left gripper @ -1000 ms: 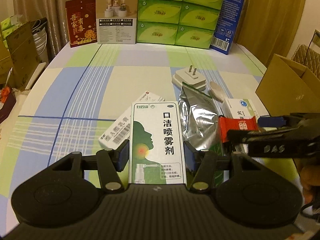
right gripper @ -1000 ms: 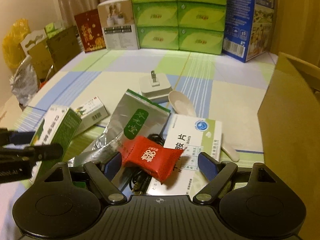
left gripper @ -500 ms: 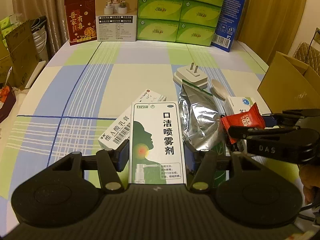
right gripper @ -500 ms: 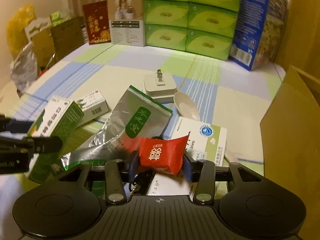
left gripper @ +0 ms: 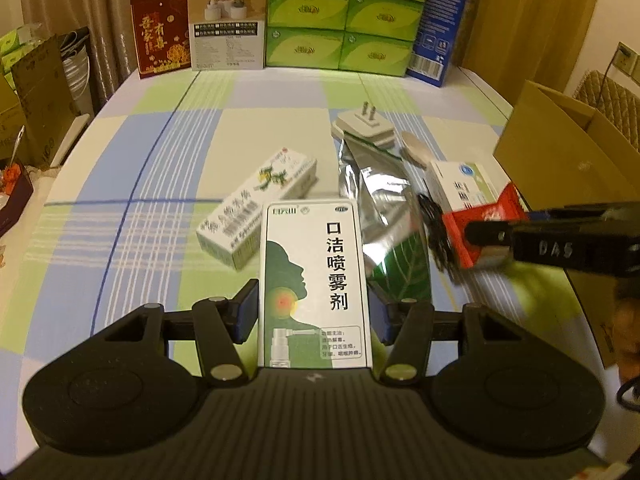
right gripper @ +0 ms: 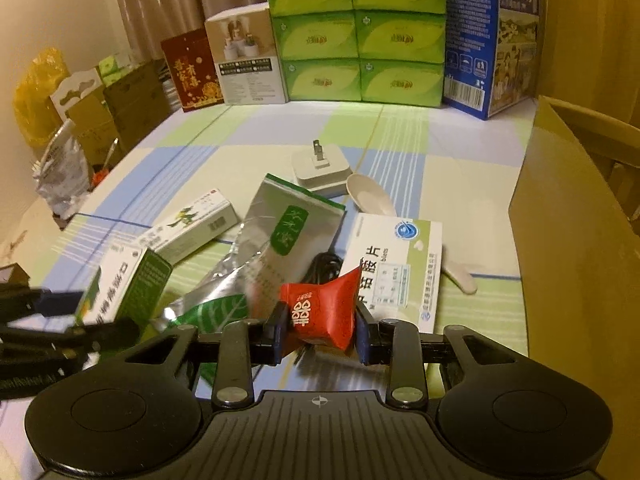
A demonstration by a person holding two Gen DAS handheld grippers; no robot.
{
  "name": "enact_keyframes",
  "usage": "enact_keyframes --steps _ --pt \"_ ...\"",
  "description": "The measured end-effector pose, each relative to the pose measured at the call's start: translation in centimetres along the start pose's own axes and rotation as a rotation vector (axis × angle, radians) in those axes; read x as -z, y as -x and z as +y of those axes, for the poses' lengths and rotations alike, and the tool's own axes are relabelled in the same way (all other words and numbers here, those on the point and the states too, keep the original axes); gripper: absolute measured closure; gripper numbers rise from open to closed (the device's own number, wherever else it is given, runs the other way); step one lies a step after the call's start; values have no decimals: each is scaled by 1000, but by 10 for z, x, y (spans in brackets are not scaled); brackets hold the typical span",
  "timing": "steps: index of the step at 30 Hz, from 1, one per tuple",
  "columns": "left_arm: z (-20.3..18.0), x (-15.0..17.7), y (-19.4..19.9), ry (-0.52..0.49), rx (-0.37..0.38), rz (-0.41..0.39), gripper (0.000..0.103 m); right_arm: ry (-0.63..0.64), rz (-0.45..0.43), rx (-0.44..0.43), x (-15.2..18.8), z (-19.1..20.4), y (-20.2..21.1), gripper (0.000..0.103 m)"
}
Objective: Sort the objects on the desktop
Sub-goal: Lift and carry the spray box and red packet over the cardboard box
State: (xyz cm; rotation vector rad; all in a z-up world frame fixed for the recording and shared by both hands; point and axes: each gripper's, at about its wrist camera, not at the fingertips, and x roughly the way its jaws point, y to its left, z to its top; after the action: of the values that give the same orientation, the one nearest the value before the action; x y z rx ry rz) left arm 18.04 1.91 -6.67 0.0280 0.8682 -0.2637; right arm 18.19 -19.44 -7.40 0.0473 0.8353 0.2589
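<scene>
Left wrist view: my left gripper clamps spray box by long sides, above table's near edge; light, stiff carton.

Right wrist view: my right gripper pinches red candy mid-body, above near-right clutter; soft, crinkly wrapper, slip-prone.

Three medicine cartons: green-and-white spray box, long white ointment box, white tablet box. One silver foil pouch, one red candy wrapper, one white plug adapter, one white spoon, six green tissue packs.

Red candy packet; green-white spray box; tablecloth blue-green plaid, seemingly white-striped
</scene>
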Motion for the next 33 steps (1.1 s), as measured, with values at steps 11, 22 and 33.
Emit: enact_keyframes --steps 11,22,33 --pt "-6 13 29 -6 15 -25 52 -37 -76 -6 23 13 50 73" --pt "-14 36 59 1 23 -46 52 -34 -160 1 43 29 95 73" --pt "-40 34 91 -33 34 -90 52 -32 -185 29 50 28 133 73"
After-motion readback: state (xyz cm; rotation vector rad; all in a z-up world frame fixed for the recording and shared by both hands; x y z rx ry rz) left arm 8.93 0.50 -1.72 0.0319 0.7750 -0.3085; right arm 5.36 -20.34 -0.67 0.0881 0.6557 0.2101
